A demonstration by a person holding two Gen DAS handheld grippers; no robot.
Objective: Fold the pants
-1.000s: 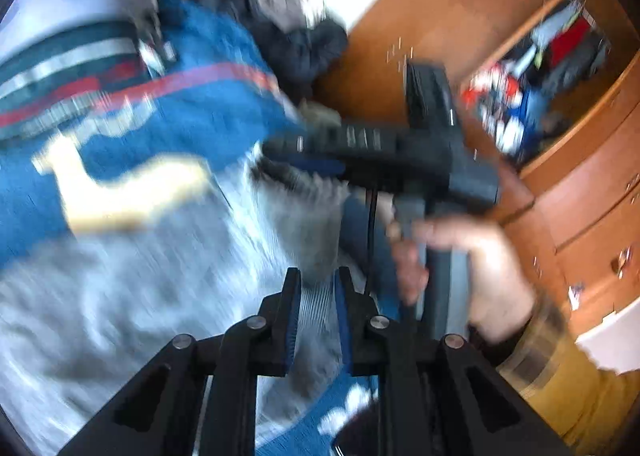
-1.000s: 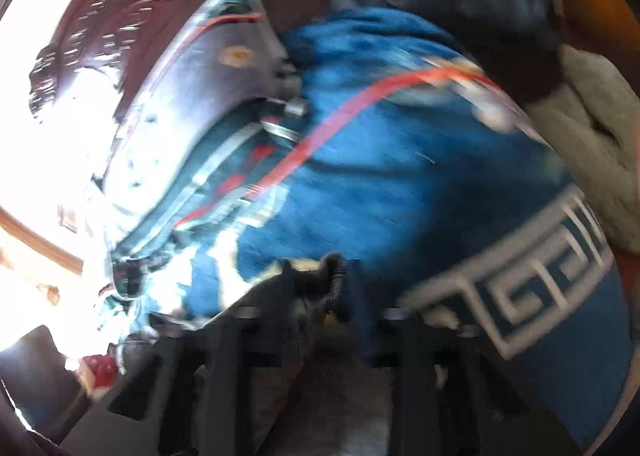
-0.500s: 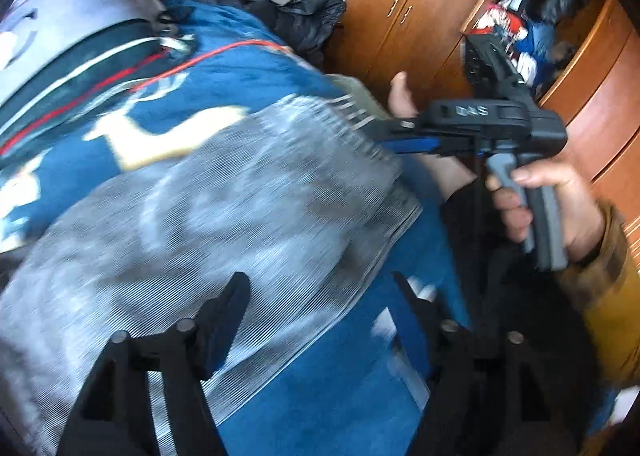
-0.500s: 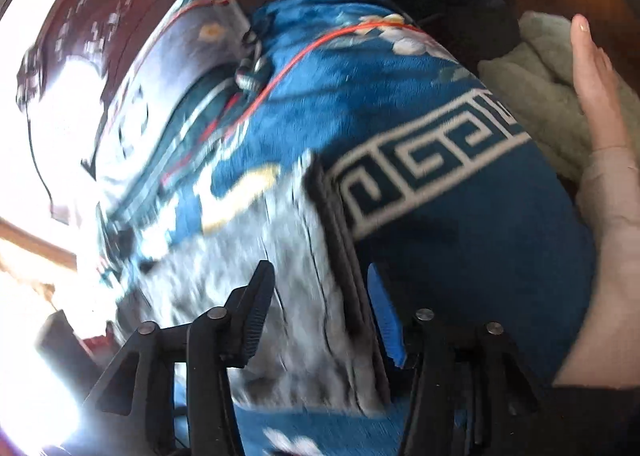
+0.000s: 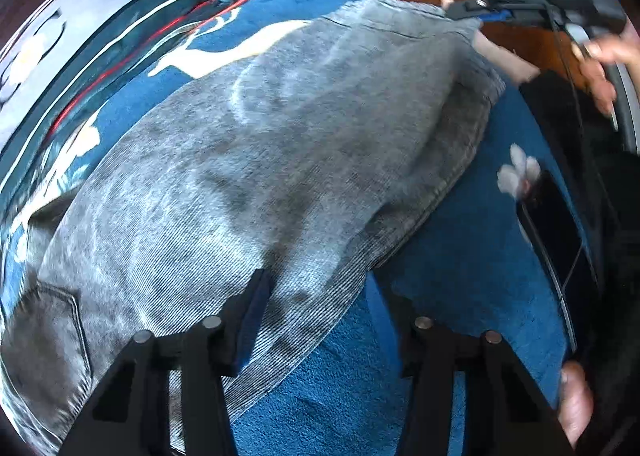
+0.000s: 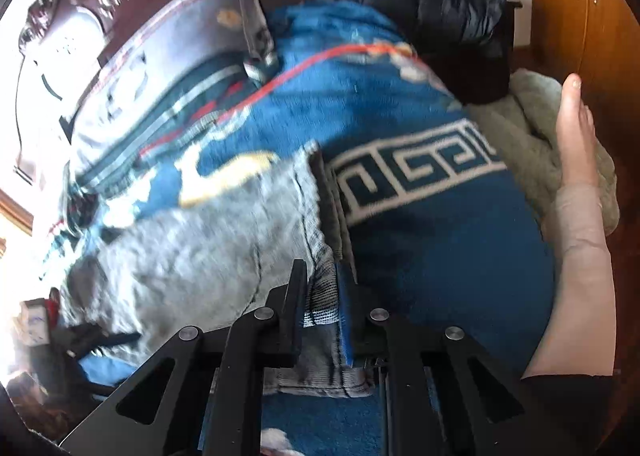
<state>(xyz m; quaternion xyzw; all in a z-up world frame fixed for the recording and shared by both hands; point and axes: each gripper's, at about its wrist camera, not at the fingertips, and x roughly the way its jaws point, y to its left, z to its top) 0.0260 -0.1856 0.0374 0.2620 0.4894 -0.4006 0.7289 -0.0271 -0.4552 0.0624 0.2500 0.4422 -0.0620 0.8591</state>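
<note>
Left wrist: left gripper (image 5: 320,304) spread wide, empty, over the near edge of grey pants (image 5: 256,160) lying flat on blue blanket (image 5: 460,276).

Right wrist: right gripper (image 6: 322,296) clamped on the hem end. Likely mid-fold; next, left must pinch an edge.

Blown-out window glare at left (right wrist view), motion blur, fisheye-bent edges.
</note>
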